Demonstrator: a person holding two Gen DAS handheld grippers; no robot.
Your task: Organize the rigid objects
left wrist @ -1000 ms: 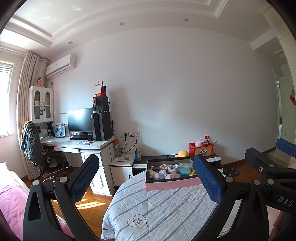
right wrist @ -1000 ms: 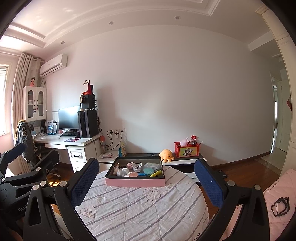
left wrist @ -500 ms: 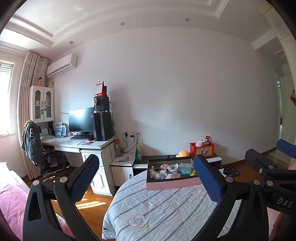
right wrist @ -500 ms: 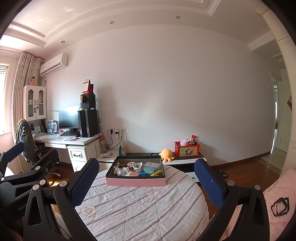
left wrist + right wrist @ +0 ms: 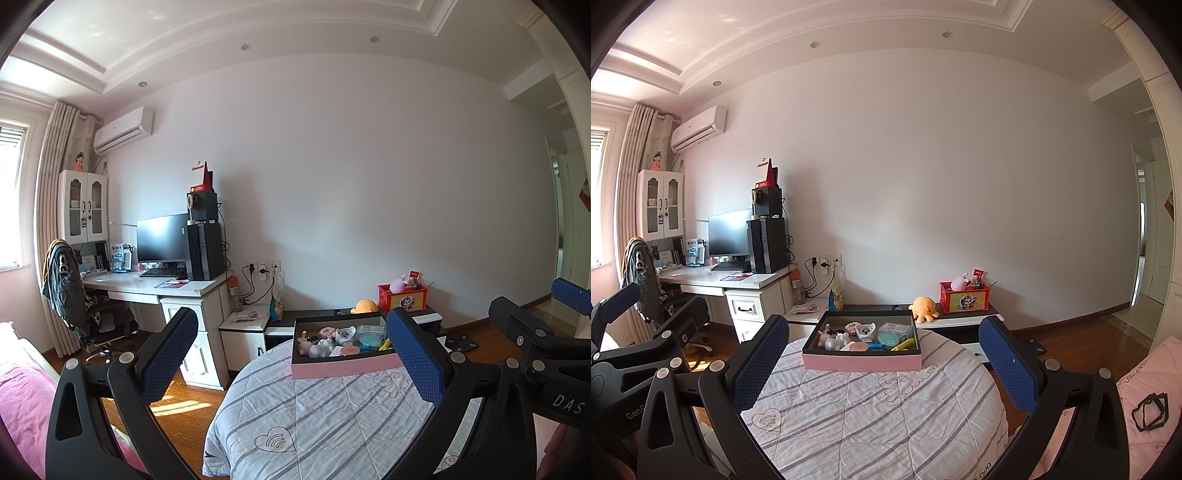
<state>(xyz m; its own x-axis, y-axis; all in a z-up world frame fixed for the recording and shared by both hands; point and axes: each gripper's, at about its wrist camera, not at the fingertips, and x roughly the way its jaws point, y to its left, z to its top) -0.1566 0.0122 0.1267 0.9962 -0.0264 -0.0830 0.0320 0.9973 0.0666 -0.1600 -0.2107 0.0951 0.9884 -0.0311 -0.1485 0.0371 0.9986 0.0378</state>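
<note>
Nearest the lenses, the left gripper [image 5: 291,354] and the right gripper [image 5: 882,362] each hold their 2 blue-padded black fingers spread wide with nothing between them. Over the last second neither has closed, and the views have shifted only slightly, so the hands are hovering rather than reaching.

Below them spreads the round table under a white quilted cloth with grey stripes [image 5: 871,413]; no loose item shows on the cloth.

At its far side sits the shallow pink-sided tray with a dark inner wall [image 5: 862,361]. The small rigid items [image 5: 866,338] all lie inside it, unmoved: white figurines, a silver ball, a teal round lid, a yellow piece, a blue piece.

That fits either a tray waiting to be sorted or one already filled; nothing here settles which.

Beyond, an orange plush octopus [image 5: 923,308] and a red box of toys [image 5: 964,301] rest on the low cabinet against the wall.
</note>
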